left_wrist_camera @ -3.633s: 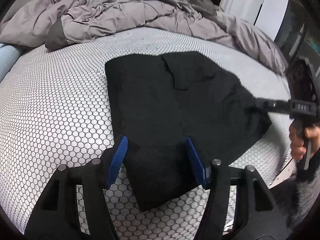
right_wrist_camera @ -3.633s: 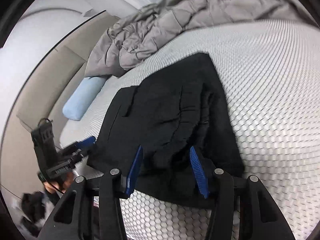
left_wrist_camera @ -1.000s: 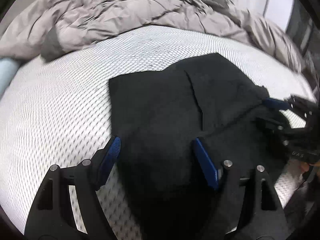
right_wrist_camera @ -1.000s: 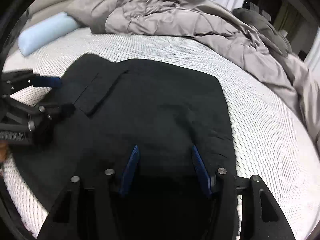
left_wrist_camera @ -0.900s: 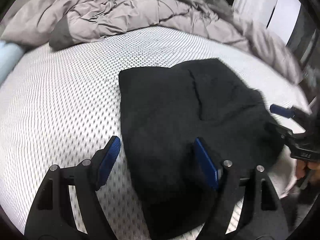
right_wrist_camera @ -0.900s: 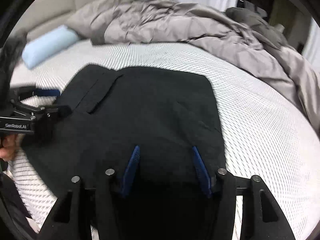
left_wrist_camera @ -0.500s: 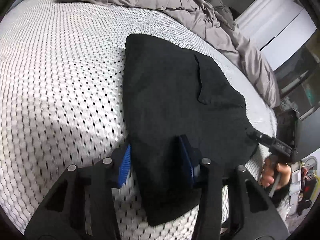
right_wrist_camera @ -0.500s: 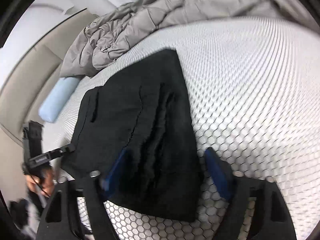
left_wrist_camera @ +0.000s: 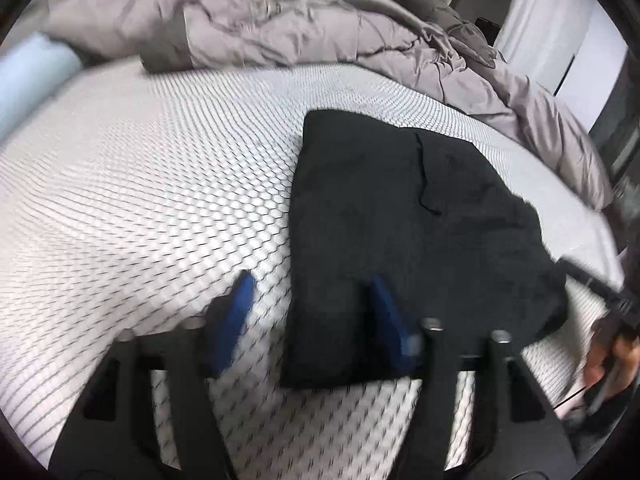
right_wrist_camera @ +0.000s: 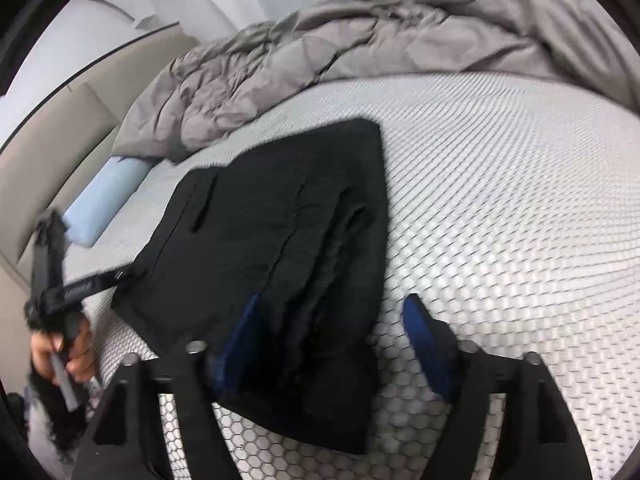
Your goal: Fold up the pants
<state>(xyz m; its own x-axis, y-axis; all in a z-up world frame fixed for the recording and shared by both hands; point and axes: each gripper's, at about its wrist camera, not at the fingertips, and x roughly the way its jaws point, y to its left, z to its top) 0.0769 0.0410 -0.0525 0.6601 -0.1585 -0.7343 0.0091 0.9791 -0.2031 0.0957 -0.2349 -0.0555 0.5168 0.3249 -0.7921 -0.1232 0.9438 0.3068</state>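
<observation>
- Blue pads up close: the left hand-held gripper point(left_wrist_camera: 308, 312) has its jaws spread, having just been opening, with 1 pad off on the bare mattress point(left_wrist_camera: 140, 200) and the other over the cloth edge, pinching nothing.
- Over in the right wrist view, the right hand-held gripper point(right_wrist_camera: 332, 336) has also just been opening, and stands apart straddling the pants' near corner without clamping it.
- Between them lie the black pants point(left_wrist_camera: 400, 220), flat on the honeycomb-patterned mattress as a compact rectangle with stacked layers along 1 side.
- My read: the fold looks done or nearly so, both tools letting go.
- Next move, I'd judge: lift clear without snagging the top layer, or smooth the rumpled edge.
- Farther back, a grey duvet point(left_wrist_camera: 280, 20) is heaped up, with a pale blue pillow point(right_wrist_camera: 104, 200) by the headboard.
</observation>
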